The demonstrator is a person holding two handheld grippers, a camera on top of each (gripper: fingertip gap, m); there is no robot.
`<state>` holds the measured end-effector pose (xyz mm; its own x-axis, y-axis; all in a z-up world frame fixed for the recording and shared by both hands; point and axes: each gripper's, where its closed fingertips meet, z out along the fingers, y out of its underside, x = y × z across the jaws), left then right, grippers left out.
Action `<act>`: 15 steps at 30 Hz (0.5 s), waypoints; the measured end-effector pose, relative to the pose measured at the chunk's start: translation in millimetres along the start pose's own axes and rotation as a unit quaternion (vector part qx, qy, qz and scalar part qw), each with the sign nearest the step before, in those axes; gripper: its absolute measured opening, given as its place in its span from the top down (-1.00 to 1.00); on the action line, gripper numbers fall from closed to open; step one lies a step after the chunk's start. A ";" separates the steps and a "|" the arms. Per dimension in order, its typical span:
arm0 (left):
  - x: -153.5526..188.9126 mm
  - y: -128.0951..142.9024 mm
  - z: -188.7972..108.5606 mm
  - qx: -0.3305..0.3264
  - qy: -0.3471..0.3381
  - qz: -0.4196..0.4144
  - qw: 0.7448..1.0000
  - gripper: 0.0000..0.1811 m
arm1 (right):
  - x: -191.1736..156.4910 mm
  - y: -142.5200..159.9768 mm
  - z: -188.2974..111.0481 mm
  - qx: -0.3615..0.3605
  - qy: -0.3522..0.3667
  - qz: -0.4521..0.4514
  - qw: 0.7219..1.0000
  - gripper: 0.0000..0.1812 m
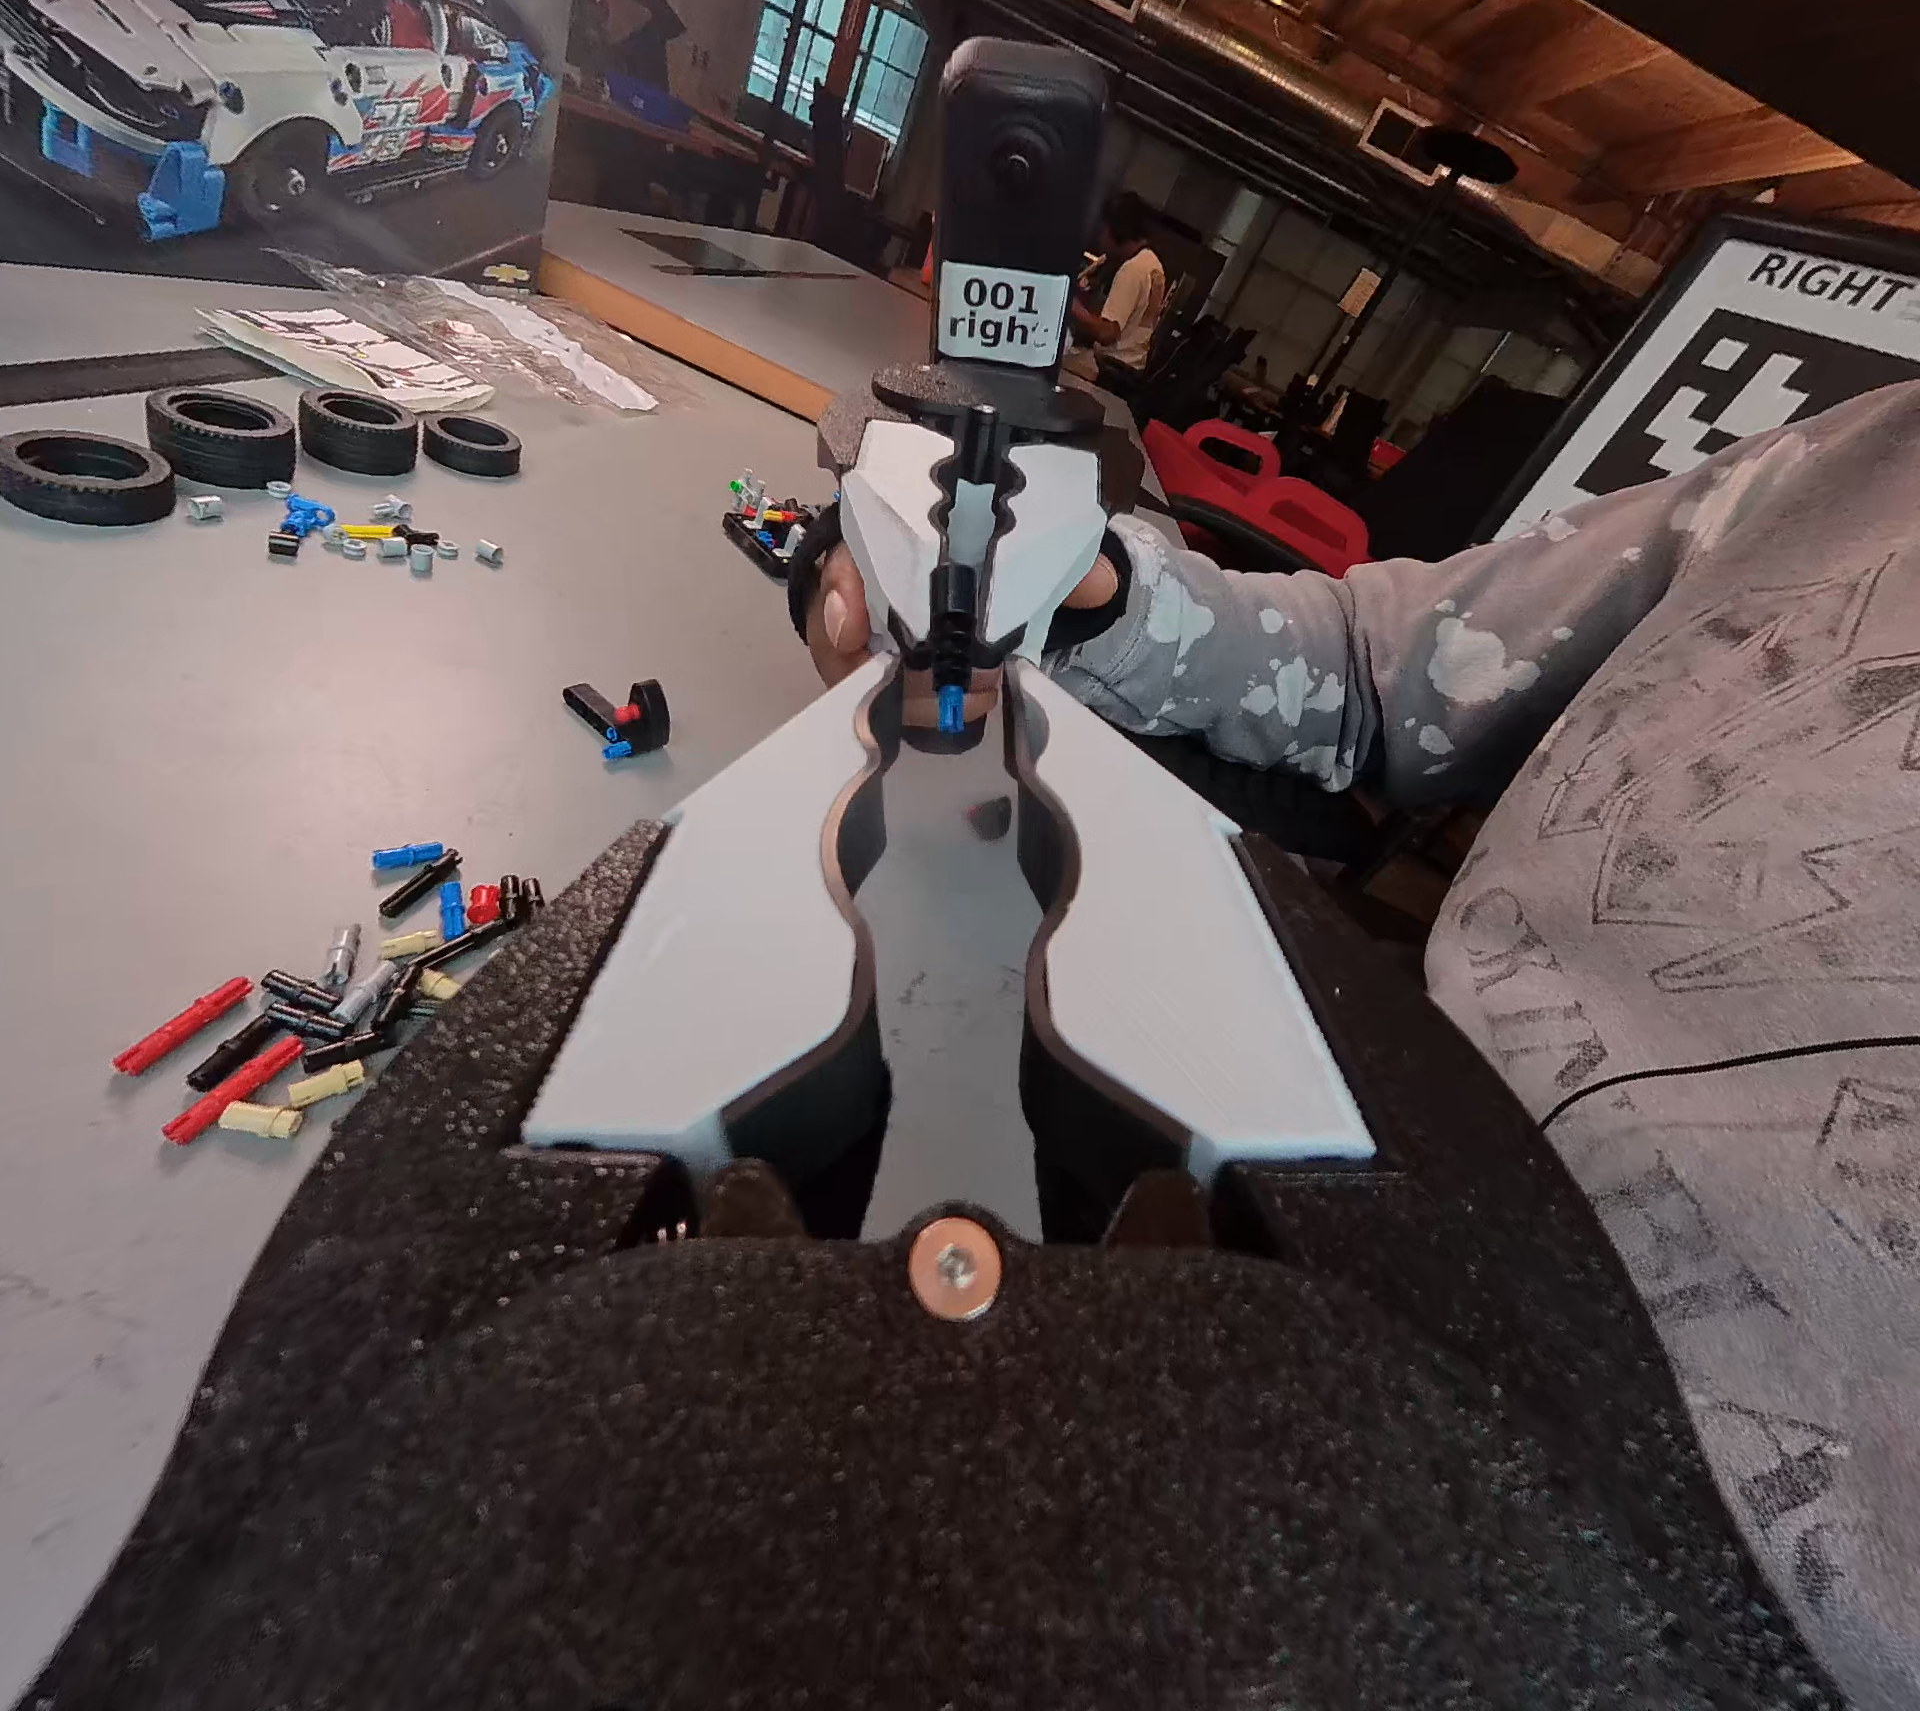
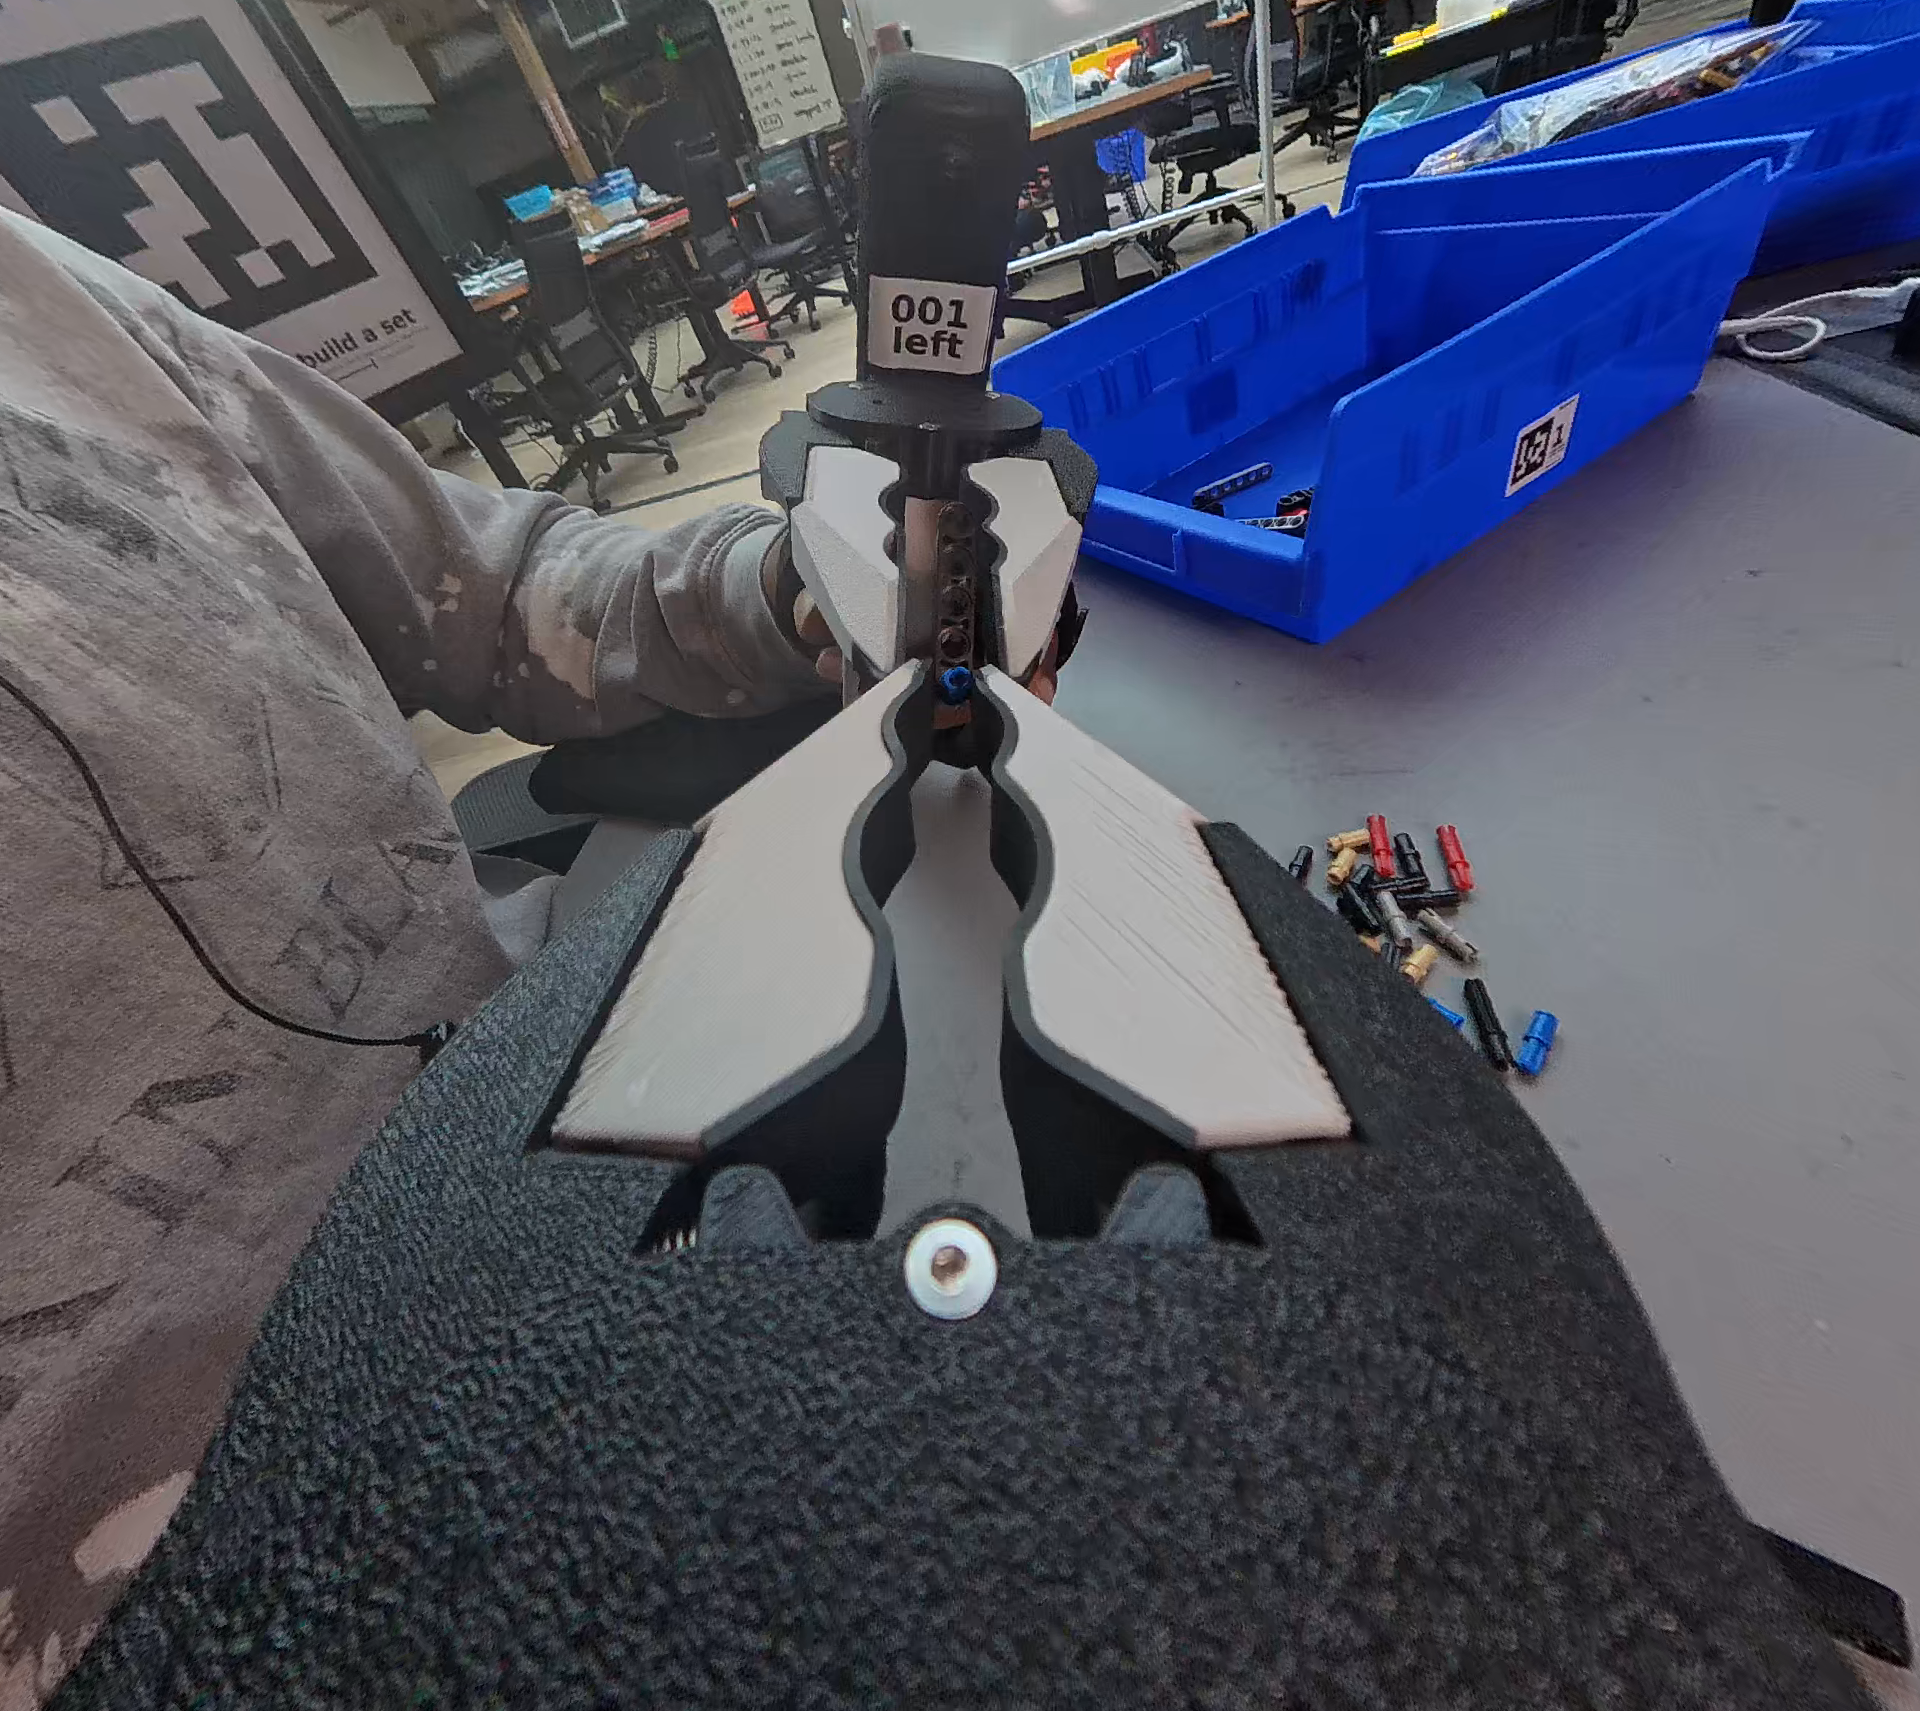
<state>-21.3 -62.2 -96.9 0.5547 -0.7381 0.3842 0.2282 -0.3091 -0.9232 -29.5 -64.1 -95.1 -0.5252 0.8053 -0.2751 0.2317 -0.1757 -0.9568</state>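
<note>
The two hand-held grippers meet tip to tip above the grey table [image 1: 260,726]. The left gripper [image 1: 940,705] pinches a black perforated plastic beam [image 2: 954,581] whose long axis runs up between its fingers; the right gripper [image 2: 951,705] pinches a black stud-and-axle piece with a small blue plastic pin [image 1: 948,705] pointing at the beam's lowest hole, just touching or nearly so. Loose coloured pins [image 1: 312,1017] lie beside the left gripper.
</note>
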 end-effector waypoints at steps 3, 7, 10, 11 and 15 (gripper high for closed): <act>0.7 1.6 1.5 -0.008 -0.008 0.014 1.000 0.85 | -0.3 1.0 -1.1 -0.001 0.002 -0.009 1.000 0.93; 0.1 4.7 -0.1 -0.024 -0.003 0.011 1.000 0.92 | -0.2 7.1 -3.8 -0.010 -0.004 -0.007 1.000 0.93; -0.7 7.7 -1.1 -0.036 -0.010 0.017 0.999 0.92 | 1.2 15.8 -4.3 -0.028 0.003 -0.015 0.999 0.93; 0.2 6.9 -0.4 -0.033 -0.009 0.017 0.999 0.89 | 0.9 19.6 -4.1 -0.037 0.002 -0.018 0.999 0.93; -0.7 9.1 0.5 -0.040 -0.011 0.019 0.999 0.92 | 0.0 22.1 -3.5 -0.038 0.003 -0.020 0.999 0.93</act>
<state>-19.2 -64.3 -105.6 0.5799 -0.7371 0.3470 0.1413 -0.3284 -0.9339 -21.5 -66.1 -116.0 -0.5311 0.8139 -0.2358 0.2718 -0.1000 -0.9572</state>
